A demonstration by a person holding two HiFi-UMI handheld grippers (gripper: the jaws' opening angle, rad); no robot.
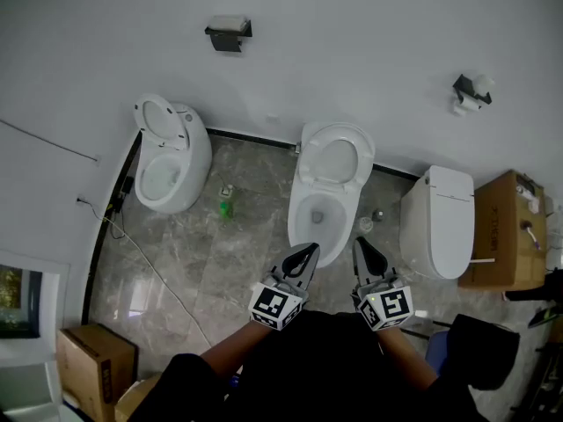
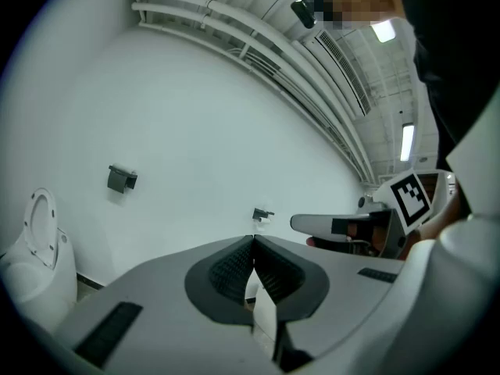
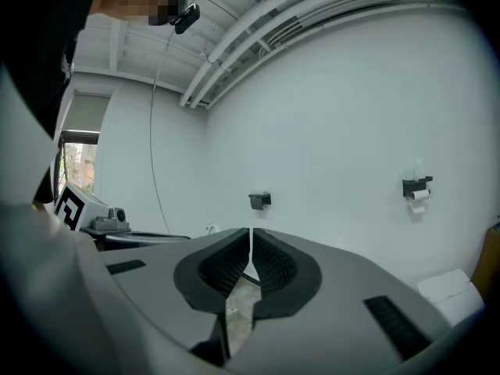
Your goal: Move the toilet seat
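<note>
standing raised, long axis upright, the toilet seat (image 1: pixel 334 158) faces left gripper (image 1: pixel 311 250) and right gripper (image 1: pixel 360 243), jaws together.

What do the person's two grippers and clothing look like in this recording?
The left gripper and right gripper match: grey bodies, black ribbed pads on the jaws, and each carries a white cube with black square markers. The person wears a black top.
</note>
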